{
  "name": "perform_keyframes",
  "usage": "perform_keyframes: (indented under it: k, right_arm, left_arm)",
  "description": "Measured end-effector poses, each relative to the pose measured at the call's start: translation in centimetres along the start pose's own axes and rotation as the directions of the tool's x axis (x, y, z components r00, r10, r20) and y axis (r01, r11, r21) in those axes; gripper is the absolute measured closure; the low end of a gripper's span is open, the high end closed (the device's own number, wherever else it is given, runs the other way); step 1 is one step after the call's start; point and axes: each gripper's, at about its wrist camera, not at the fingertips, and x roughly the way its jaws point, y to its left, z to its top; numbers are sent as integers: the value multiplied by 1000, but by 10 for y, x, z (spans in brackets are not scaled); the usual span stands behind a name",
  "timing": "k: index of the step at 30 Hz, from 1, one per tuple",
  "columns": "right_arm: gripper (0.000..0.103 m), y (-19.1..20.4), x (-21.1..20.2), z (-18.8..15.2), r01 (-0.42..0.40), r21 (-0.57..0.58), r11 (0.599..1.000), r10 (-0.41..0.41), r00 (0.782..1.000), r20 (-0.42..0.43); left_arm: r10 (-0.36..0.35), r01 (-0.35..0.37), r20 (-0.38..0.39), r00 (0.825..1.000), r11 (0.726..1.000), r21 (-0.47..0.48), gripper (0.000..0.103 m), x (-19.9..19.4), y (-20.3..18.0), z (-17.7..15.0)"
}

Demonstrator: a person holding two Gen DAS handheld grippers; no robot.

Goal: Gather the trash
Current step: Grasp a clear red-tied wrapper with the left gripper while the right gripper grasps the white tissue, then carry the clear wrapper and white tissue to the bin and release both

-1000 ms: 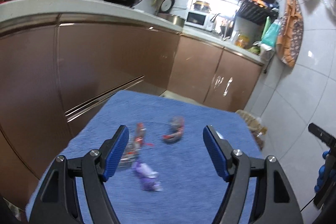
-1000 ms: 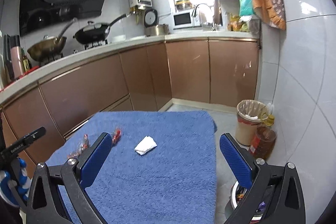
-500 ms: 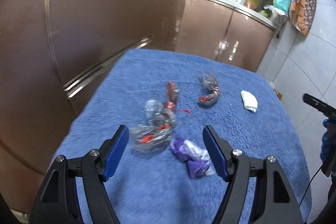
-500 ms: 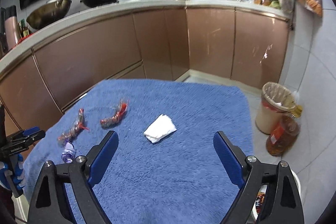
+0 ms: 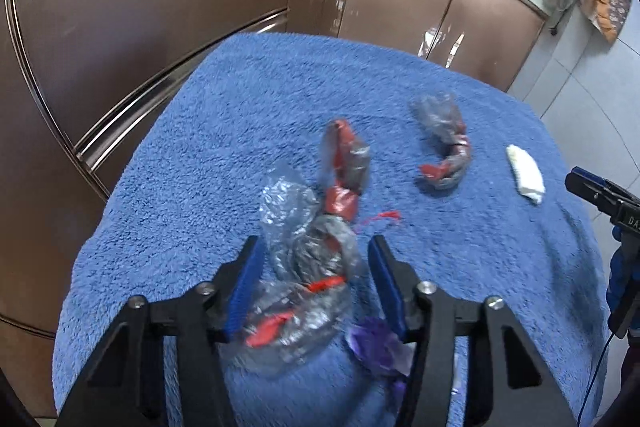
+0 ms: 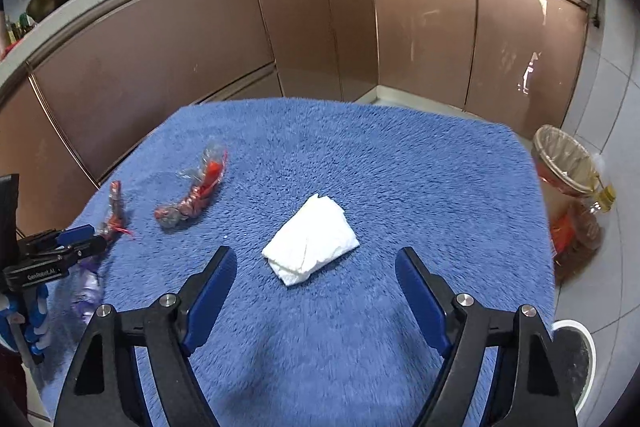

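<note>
Currently both tools are pitching down toward the blue fluffy towel-covered worktop (image 6: 360, 155).

Left tool (image 5: 314, 281): jaws apart but have just been closing, straddling the crumpled clear plastic wrapper with red print (image 5: 304, 291) at lower centre of the left view. Pads aren't visibly pressing on it yet.

Right tool (image 6: 316, 291): jaws wide apart, also just been narrowing, with the folded white paper tissue (image 6: 310, 247) lying just ahead of the tips at frame centre, not between them.

Risks, as I'm reading it:
- the wrapper is thin and springy, so it's likely squirting out or only getting pinched by an edge.
- the small purple foil wrapper (image 5: 380, 347) is sitting just beside the right pad, so it could be getting dragged along or knocked off.
- pads could be snagging the towel pile.

The lined waste bin (image 6: 564, 163) is standing at the right edge, beside the worktop.
</note>
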Motion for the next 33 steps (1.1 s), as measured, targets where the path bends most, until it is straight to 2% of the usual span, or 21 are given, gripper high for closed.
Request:
perform_keyframes:
  k: [3,5,8,11,14,18,20,23,29,33]
  right_arm:
    - [24,1,18,3,1,-12,1000,-1,1000,-22]
    - [27,1,27,5,4,-19,1000,-5,999,-33]
    - [30,-1,38,6,8,-20,1000,-8,999,-49]
    - [39,-3,47,5,12,-21,1000,-13,998,-62]
    - [64,-4,54,5,3,-20,1000,-5,997,-72]
    - [78,0,54,4,0,-36,999,-3,998,-64]
    - [89,2,54,3,2,-45,999,-5,998,-65]
    - [94,0,48,2,-4,-32,999,2,998,-55]
    - [96,-6,17,-2,-8,-13,1000,8,1000,-20]
    - [96,-4,-13,-8,-9,-23,1000,10,1000,13]
  left_arm:
    - [11,-11,3,1000,1000,1,65,5,5,2]
    - [18,-18,5,1000,1000,-14,76,8,10,6]
    - [6,-6,11,1000,999,-44,82,11,16,8]
    - [17,-16,26,1000,999,-35,86,10,12,6]
    - [19,-17,39,999,999,-47,90,7,13,3]
    - [25,-23,45,999,999,-47,91,1,12,3]
    - [32,-29,53,998,998,-47,92,-2,12,6]
    - [42,-39,76,996,998,-41,93,-16,6,7]
    - [68,-66,133,989,998,-21,93,-56,-17,4]
    - [30,-29,166,986,1000,-8,94,-86,-31,-6]
